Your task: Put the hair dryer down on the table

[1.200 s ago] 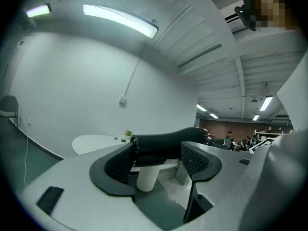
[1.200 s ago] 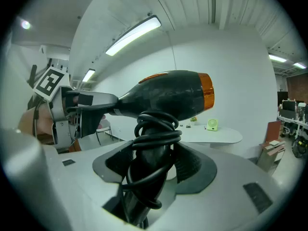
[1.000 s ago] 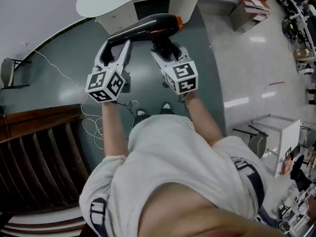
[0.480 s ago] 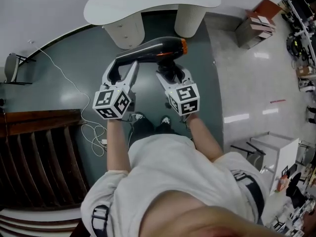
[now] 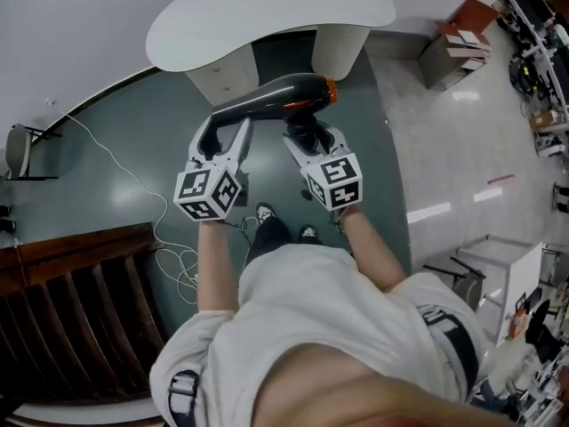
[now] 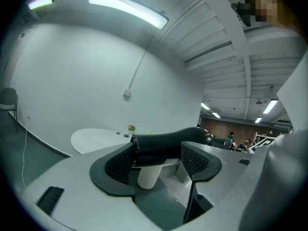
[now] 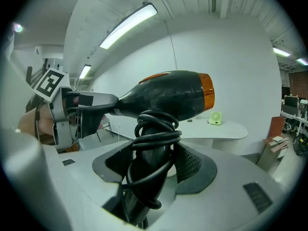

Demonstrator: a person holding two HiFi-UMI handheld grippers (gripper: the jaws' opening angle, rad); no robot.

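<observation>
A black hair dryer (image 5: 271,99) with an orange rear ring hangs in the air, short of the white table (image 5: 204,25). My left gripper (image 5: 222,130) is shut on its narrow nozzle end (image 6: 163,146). My right gripper (image 5: 307,136) is shut on the handle, which has the black cord (image 7: 151,134) wound round it. In the right gripper view the dryer's body (image 7: 168,97) lies level above the jaws, and the left gripper (image 7: 72,112) holds its far tip. The table top (image 7: 231,129) lies beyond and below.
A small green item (image 7: 215,118) and a few small things stand on the table's far side. On the floor lie a white cable (image 5: 169,229), a cardboard box (image 5: 453,25) and a white cabinet (image 5: 498,247). Dark wooden steps (image 5: 71,301) are at the left.
Both grippers have carried the hair dryer forward towards the table and slightly lower. More of the table top shows now. Both grips are unchanged.
</observation>
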